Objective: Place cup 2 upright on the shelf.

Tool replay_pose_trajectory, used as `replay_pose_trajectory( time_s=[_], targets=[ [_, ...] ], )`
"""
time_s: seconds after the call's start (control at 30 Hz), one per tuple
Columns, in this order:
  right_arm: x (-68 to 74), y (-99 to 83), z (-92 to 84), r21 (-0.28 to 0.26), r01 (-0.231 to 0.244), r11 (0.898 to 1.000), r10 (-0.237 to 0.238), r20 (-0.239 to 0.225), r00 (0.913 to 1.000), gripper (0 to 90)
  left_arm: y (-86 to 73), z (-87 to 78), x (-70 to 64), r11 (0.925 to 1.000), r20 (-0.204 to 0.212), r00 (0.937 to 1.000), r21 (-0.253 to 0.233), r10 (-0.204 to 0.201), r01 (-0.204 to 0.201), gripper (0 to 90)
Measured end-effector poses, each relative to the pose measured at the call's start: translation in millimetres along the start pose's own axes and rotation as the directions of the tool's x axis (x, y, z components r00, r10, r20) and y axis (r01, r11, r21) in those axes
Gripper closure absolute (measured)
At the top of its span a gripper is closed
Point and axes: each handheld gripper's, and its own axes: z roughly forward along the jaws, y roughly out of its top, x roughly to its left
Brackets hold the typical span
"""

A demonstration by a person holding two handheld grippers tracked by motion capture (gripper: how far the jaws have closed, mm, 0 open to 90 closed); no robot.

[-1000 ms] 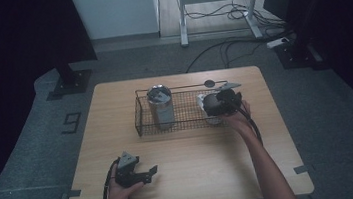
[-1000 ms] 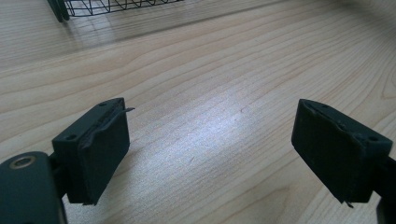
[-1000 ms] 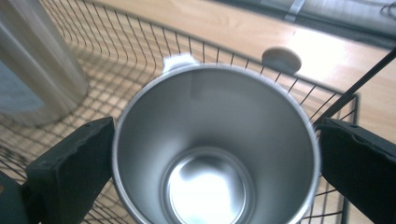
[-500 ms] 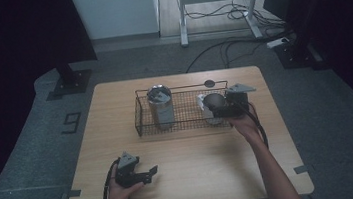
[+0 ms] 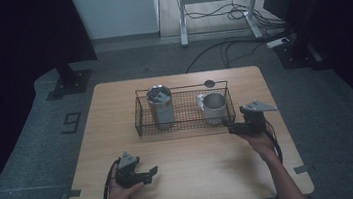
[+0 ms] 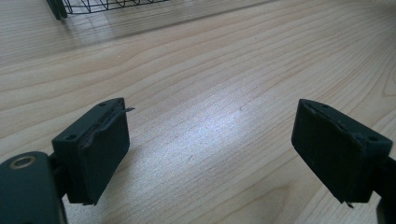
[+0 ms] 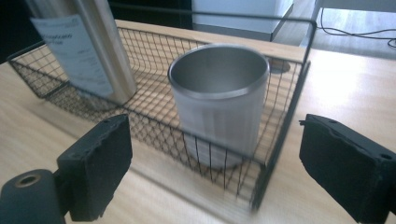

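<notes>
Steel cup [image 7: 218,100]: standing upright in the near right corner of the wire basket [image 7: 280,116], lying dead ahead of the right gripper [image 7: 212,172], whose wide, empty jaws are facing it from just outside the basket wall.

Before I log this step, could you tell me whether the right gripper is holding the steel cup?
No, the right gripper stands open in front of the wire basket, and the steel cup sits inside it untouched.
</notes>
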Motion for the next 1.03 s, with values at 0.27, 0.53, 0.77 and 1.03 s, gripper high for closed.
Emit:
replay_pose_trajectory(
  time_s=[0.27,0.53,0.77,1.03],
  targets=[
    [-0.3,-32.8,-21.7,0.019,0.001,1.0,-0.001,-0.01,0.9999,10.7,0.4,-0.8,-0.4,1.0,-0.002,1.0,-0.002,0.0,0.0,11.7],
    [-1.2,-67.4,-26.5,0.057,-0.021,0.998,0.021,-0.008,0.9997,11.8,0.2,0.3,-1.2,1.0,0.0,1.0,0.004,0.004,-0.004,11.7],
    [-0.4,-79.6,-23.4,0.098,-0.017,0.995,0.018,-0.006,0.9998,12.4,0.3,-0.2,-1.7,1.0,-0.002,1.0,0.001,0.005,-0.005,11.7],
    [-0.4,-81.3,-22.2,0.103,-0.003,0.995,0.002,0.006,1.0,13.0,-0.2,0.1,-1.9,0.9999,-0.006,0.9999,0.004,0.009,-0.009,11.7]
  ],
)
